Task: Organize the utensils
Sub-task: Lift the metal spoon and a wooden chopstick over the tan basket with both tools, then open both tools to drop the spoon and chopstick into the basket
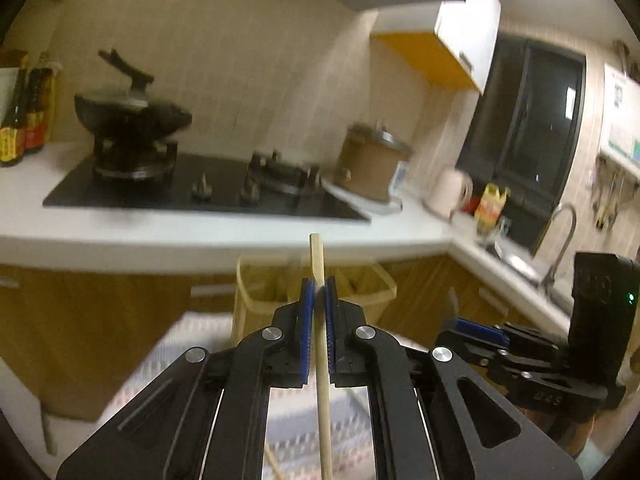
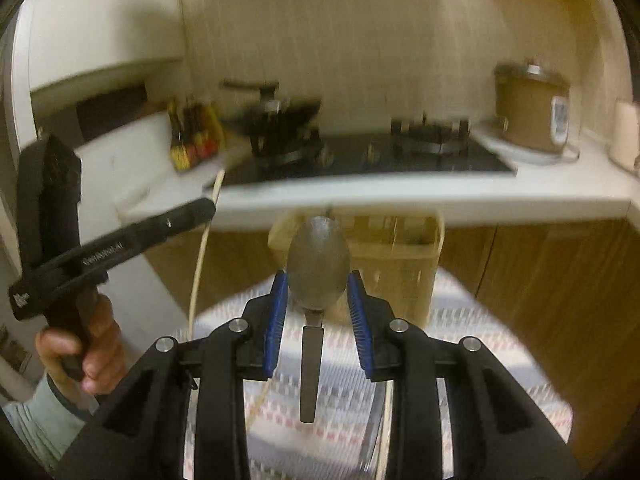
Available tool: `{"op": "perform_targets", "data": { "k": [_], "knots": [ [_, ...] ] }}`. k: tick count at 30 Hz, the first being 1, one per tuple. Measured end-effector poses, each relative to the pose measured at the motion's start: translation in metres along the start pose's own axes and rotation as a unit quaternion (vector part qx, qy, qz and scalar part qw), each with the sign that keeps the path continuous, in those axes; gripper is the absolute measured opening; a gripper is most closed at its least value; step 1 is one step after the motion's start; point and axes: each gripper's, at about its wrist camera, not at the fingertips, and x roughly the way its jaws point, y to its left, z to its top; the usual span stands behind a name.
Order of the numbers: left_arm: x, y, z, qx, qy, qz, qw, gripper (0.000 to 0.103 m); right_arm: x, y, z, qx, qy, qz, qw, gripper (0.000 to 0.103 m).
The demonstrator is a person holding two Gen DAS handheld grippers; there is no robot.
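— Our left gripper (image 1: 319, 294) is closed on a wooden chopstick (image 1: 322, 380), which stands upright between the blue pads.

— And our right gripper (image 2: 319, 282) clamps a metal spoon (image 2: 319, 266) by the bowl, handle hanging down. Both are above the patterned cloth (image 2: 472, 344), before the bamboo holder (image 2: 416, 276) at its far edge.

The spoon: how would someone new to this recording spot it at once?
Start at the white counter with the black stove; below its edge stands a pale wooden holder on a patterned cloth. In front of it, the right gripper clamps the spoon by its bowl, handle hanging down. It is grey metal; the left gripper holds a pale wooden chopstick.
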Motion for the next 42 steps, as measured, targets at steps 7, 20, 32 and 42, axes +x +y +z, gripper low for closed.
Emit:
{"op": "perform_targets", "data": {
  "k": [7,20,32,42],
  "knots": [
    [0.003,-0.014,0.045,0.013,-0.069,0.001,0.9975,0.004,-0.012,-0.017,0.054,0.011,-0.099,-0.031,0.995,0.027],
    [0.039,-0.010,0.073,0.046,-0.204,0.064,0.9758,0.004,0.022,-0.068,0.089,0.023,-0.195,-0.132,0.972,0.028],
    [0.083,0.013,0.042,0.050,-0.215,0.102,0.9699,0.004,0.077,-0.085,0.056,0.013,-0.165,-0.137,0.977,0.028],
    [0.091,0.023,0.019,0.060,-0.184,0.103,0.9756,0.005,0.087,-0.085,0.029,0.012,-0.150,-0.123,0.981,0.028]
  ]
}}
